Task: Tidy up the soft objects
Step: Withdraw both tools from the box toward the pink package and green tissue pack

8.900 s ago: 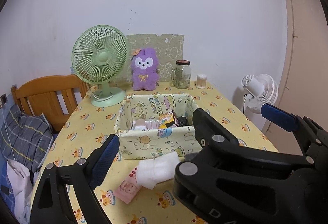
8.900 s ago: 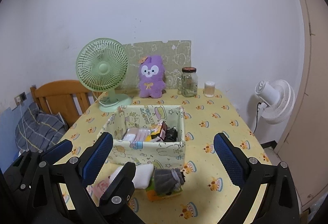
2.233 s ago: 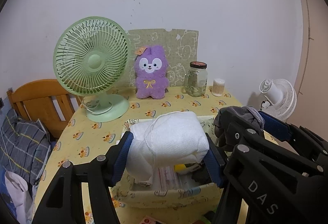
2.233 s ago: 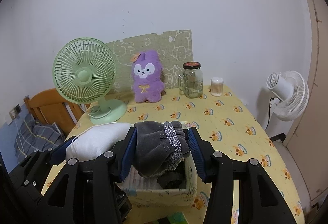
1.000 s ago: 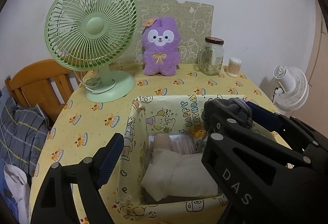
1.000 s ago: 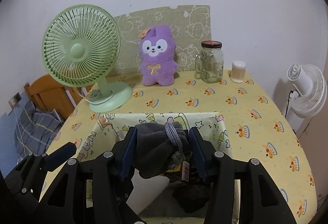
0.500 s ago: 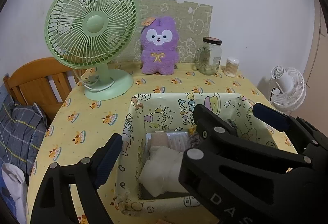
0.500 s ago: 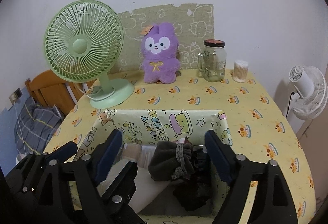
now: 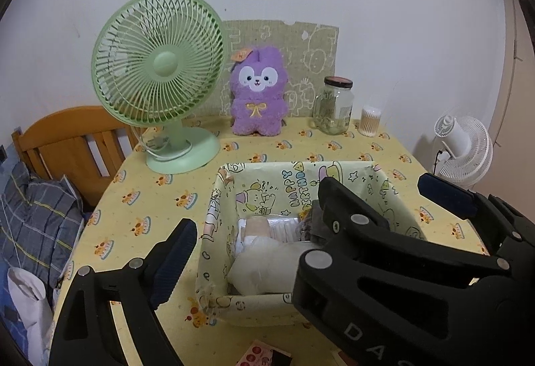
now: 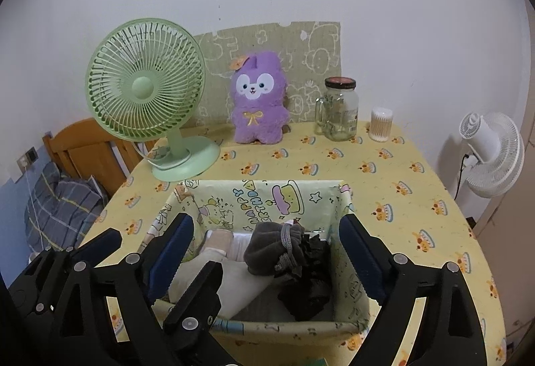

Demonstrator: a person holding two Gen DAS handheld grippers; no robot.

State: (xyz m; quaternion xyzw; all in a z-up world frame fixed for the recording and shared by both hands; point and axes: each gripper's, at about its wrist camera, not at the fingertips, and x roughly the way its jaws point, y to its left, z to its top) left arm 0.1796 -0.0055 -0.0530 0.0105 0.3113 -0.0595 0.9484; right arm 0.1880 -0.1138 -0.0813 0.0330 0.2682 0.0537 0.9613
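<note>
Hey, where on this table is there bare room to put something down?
Free: the cloth between the green fan's base and the box, and right of the box toward the glass jar. Crowded: inside the box and along the back wall.

Soft, even indoor light — sharp focus (fisheye bends edges, corners black).
</note>
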